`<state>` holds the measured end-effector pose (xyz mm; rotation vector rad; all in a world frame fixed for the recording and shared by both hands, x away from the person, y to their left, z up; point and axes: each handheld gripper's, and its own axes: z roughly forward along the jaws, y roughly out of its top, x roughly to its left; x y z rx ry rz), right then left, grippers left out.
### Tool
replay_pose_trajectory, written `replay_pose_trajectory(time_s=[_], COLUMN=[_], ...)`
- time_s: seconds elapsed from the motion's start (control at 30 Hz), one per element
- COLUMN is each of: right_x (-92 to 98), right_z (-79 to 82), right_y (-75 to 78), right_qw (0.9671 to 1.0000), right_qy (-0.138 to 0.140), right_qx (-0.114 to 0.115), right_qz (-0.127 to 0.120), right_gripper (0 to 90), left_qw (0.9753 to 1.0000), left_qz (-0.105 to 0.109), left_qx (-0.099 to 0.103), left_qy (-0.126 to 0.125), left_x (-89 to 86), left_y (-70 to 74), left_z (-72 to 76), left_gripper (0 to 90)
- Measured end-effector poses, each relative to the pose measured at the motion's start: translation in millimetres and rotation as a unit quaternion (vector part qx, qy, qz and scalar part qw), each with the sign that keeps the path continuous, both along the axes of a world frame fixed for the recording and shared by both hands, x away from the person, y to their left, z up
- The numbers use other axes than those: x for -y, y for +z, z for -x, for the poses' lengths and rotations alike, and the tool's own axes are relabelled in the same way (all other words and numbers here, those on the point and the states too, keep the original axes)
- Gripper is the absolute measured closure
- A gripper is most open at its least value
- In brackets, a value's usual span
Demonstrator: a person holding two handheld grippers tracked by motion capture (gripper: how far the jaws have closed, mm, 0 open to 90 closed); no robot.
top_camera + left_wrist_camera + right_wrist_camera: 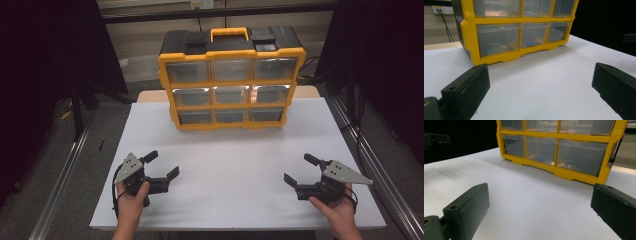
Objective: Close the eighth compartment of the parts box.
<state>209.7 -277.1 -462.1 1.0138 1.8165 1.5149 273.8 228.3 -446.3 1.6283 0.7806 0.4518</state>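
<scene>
Where the two hand-held grippers rest, the surface is a plain white sheet covering the counter (240, 170), with a strip of pale wood showing at its far edge and dark curtains closing off the room on both sides. Beyond the counter runs a light wall with a white socket plate and black cables hanging from it.

Held low over the near part of the sheet, the left hand-held gripper (162, 164) has its black jaws spread wide with nothing between them, a grey three-cornered plate on top. The right hand-held gripper (301, 170), well apart from the left one, has its jaws likewise wide apart and empty.

Ahead of both grippers, roughly midway between them and well clear of either, stands the yellow and black plastic organiser box with nine clear drawers (231, 77), upright near the far edge, its yellow carry handle on top. Nothing lies between the grippers and the box. A small blue item (529, 43) shows inside the bottom middle drawer. No writing can be read.
</scene>
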Motion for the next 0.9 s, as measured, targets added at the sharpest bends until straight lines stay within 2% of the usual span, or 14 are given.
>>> replay_pose_trajectory(time_s=[0.07,0.17,0.23,0.47,0.5,0.6,0.77,0.83,0.87,0.9], right_x=[-0.5,-0.2,0.5,2.1,2.1,2.2,3.4,4.3,4.9,5.5], right_z=[0.1,-0.1,0.2,0.1,0.0,-0.8,-1.5,-1.9,-1.9,-2.2], right_y=[0.2,0.4,0.6,0.9,0.9,0.7,0.4,0.4,0.5,0.5], right_qw=[1.0,1.0,1.0,1.0,1.0,1.0,0.9999,0.9999,0.9998,0.9998], right_qy=[-0.001,-0.001,-0.003,-0.005,-0.004,-0.005,-0.008,-0.011,-0.014,-0.014], right_qx=[0.0,0.001,0.0,0.0,0.0,0.002,-0.002,-0.002,-0.001,0.001], right_qz=[0.001,-0.001,-0.002,-0.007,-0.007,-0.006,-0.007,-0.009,-0.012,-0.013], right_gripper=[1.6,1.6,1.6,1.6,1.6,1.6,1.6,1.6,1.6,1.6], left_qw=[1.0,1.0,1.0,1.0,0.9998,1.0,0.9999,1.0,0.9998,0.9998], left_qz=[0.005,0.0,0.006,0.0,-0.017,0.004,0.012,-0.005,0.016,0.018], left_qx=[0.001,0.0,0.001,0.001,0.003,0.002,0.002,0.008,0.006,0.005], left_qy=[0.001,0.0,0.0,-0.005,-0.01,-0.004,0.0,-0.001,0.01,0.008], left_x=[-1.2,-4.3,-3.8,-6.4,-9.5,-10.5,-13.5,-18.4,-17.0,-18.5], left_y=[-0.6,-1.9,-2.4,-4.4,-4.5,-5.2,-7.4,-7.7,-8.3,-8.6], left_z=[0.5,1.0,1.6,4.1,4.1,4.9,4.5,4.7,5.1,5.0], left_gripper=[1.6,1.6,1.6,1.6,1.6,1.6,1.6,1.6,1.6,1.6])
